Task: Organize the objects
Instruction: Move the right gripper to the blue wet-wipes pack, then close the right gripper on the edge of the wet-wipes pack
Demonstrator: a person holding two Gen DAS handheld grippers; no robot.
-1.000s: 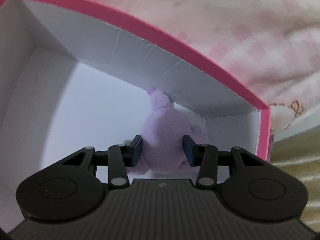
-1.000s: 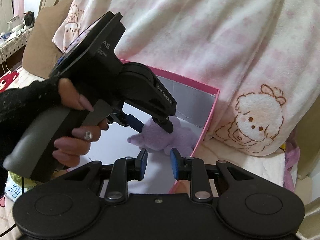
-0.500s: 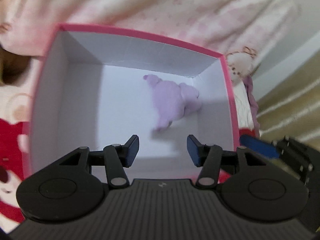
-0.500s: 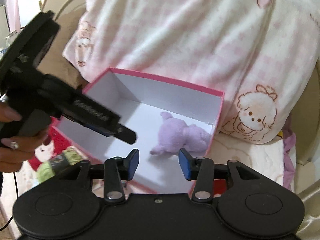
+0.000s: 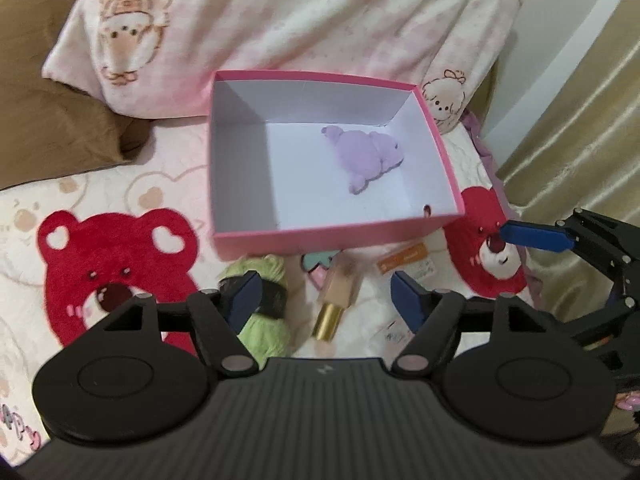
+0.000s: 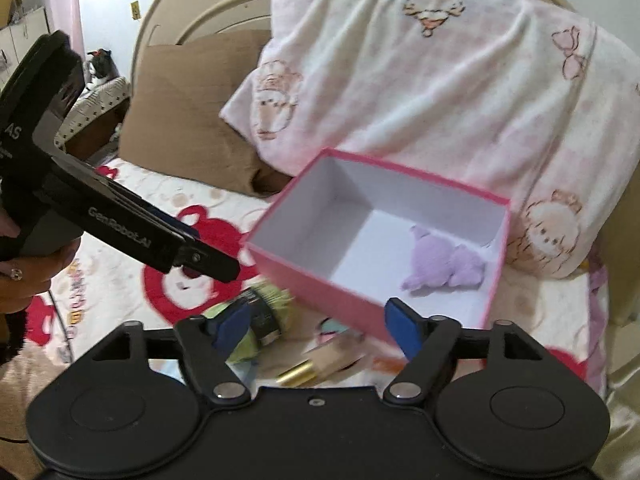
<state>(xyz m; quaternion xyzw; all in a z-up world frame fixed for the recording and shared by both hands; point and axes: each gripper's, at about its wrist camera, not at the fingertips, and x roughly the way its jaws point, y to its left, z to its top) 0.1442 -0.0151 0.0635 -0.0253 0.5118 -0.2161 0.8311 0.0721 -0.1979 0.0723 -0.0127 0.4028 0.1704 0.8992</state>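
Left gripper: jaws opening, nothing between them, hanging above the loose items in front of the pink box. Right gripper: jaws likewise opening and empty, above the box's near corner.

Directly under the left gripper lie a green yarn skein with a dark band, a beige bottle with a gold cap, a small pastel trinket and an orange-and-white packet, all on the bear-print bedspread, close to the box's front wall.

Purple plush toy: lying on its side inside the box, toward the far right corner, apart from both grippers.

Risks, as judged:
- The skein and bottle lie close together; a careless close could catch both.
- The bottle is round and may roll on soft bedding if nudged.
- The two grippers work near each other; collision is possible at the box front.
- The light box may shift if struck.
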